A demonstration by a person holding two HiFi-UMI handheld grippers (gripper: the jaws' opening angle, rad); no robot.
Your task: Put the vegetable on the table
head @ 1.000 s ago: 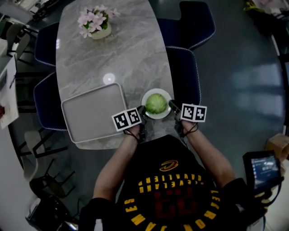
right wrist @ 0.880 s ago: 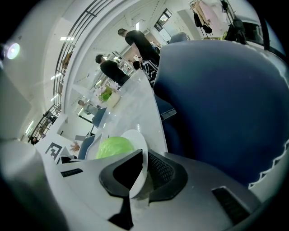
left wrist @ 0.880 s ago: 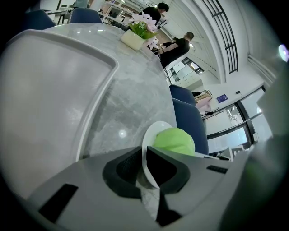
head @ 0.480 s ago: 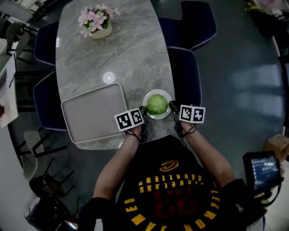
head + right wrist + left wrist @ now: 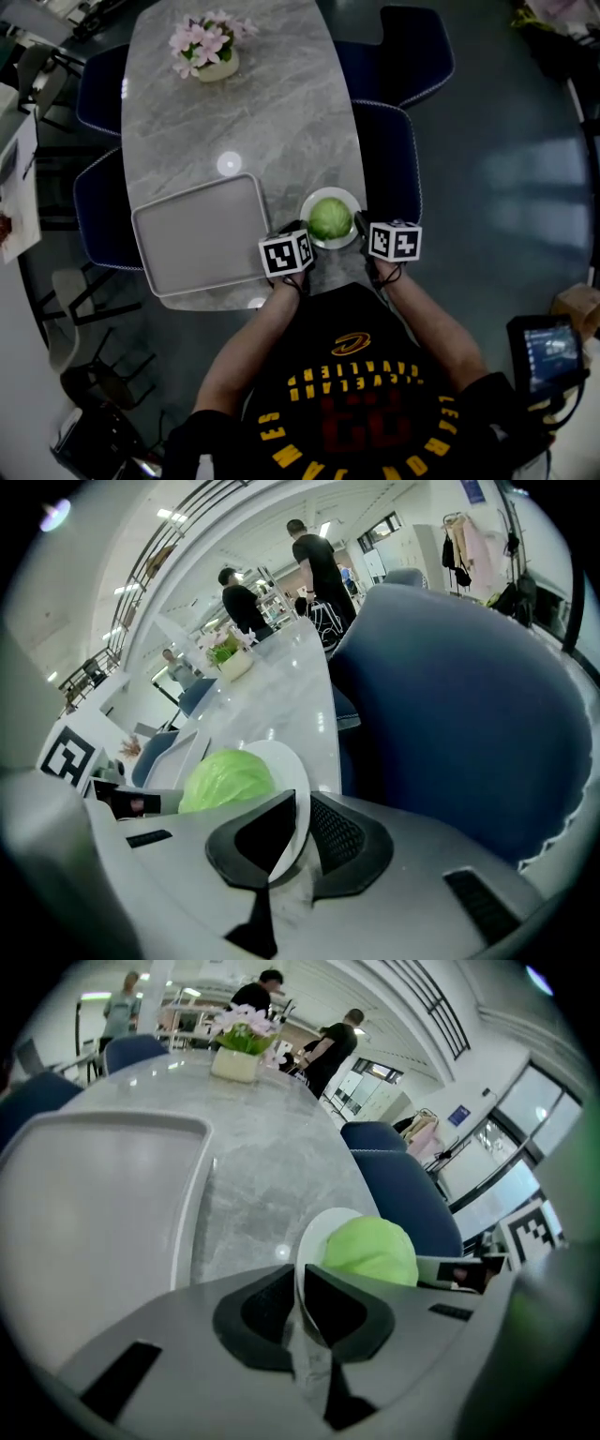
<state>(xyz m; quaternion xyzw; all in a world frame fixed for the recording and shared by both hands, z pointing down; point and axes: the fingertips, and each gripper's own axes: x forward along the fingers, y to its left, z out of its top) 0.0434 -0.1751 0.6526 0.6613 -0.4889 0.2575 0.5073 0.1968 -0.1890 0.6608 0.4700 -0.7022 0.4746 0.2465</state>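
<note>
A green cabbage (image 5: 330,217) lies on a small white plate (image 5: 310,205) near the front edge of the grey marble table (image 5: 281,122). My left gripper (image 5: 302,232) is shut on the plate's left rim and my right gripper (image 5: 360,225) is shut on its right rim. In the left gripper view the white plate (image 5: 315,1239) edge runs between the dark jaws of the left gripper (image 5: 301,1312), with the cabbage (image 5: 371,1251) just beyond. The right gripper view has the plate (image 5: 292,782) pinched in the right gripper (image 5: 298,834), beside the cabbage (image 5: 228,778).
A large empty grey tray (image 5: 202,234) lies left of the plate. A vase of pink flowers (image 5: 208,47) stands at the table's far end. Dark blue chairs (image 5: 394,159) line both sides. People stand far behind the table.
The left gripper's marker cube has shifted right, closer in to the plate. The plate and cabbage have barely moved.
</note>
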